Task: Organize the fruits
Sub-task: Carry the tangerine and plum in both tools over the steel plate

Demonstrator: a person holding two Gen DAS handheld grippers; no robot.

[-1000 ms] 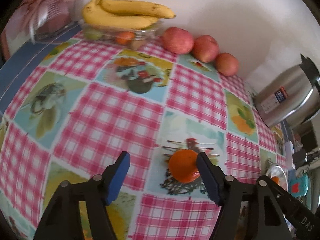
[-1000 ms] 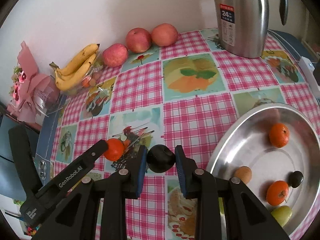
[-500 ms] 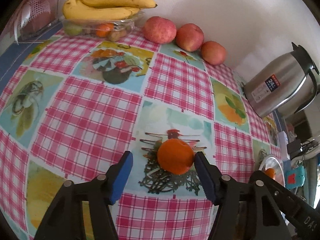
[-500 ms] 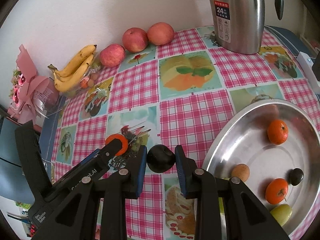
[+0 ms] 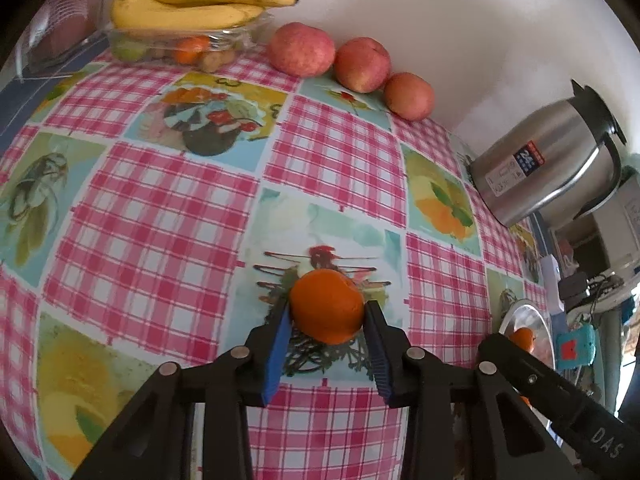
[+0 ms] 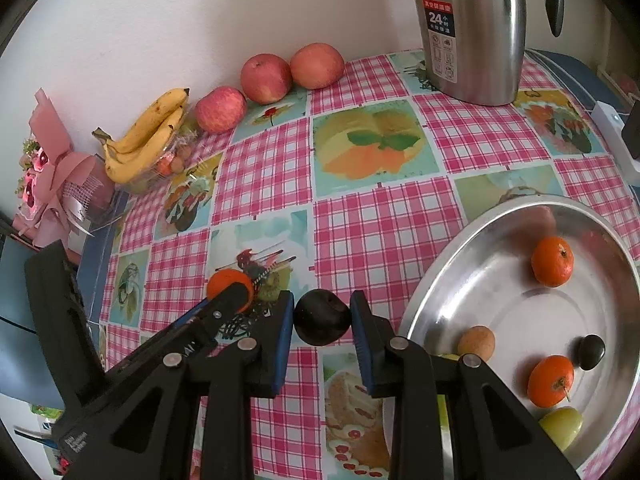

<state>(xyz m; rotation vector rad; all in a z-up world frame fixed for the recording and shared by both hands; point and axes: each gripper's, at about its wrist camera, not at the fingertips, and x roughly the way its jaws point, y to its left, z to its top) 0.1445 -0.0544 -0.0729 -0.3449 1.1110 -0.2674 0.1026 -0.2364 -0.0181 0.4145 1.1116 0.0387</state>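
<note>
An orange mandarin [image 5: 326, 306] rests on the checked tablecloth, and my left gripper [image 5: 326, 318] is closing on it, both blue pads touching its sides. The right wrist view shows the same mandarin [image 6: 224, 282] partly behind the left gripper's finger. My right gripper [image 6: 322, 322] is shut on a dark plum [image 6: 322, 316], held just left of the steel tray [image 6: 500, 276]. Two mandarins, a dark plum, a brown fruit and a green fruit lie in that tray.
Three red apples [image 5: 302, 54] line the wall at the back. Bananas [image 5: 200, 4] lie on a clear plastic box of small fruit [image 5: 180, 46]. A steel kettle [image 6: 472, 28] stands at the back right, and a pink bouquet [image 6: 52, 176] is far left.
The left gripper swung so the mandarin came between its fingers, then its jaws narrowed from wide apart to touching the fruit. The right gripper kept still with the plum.
</note>
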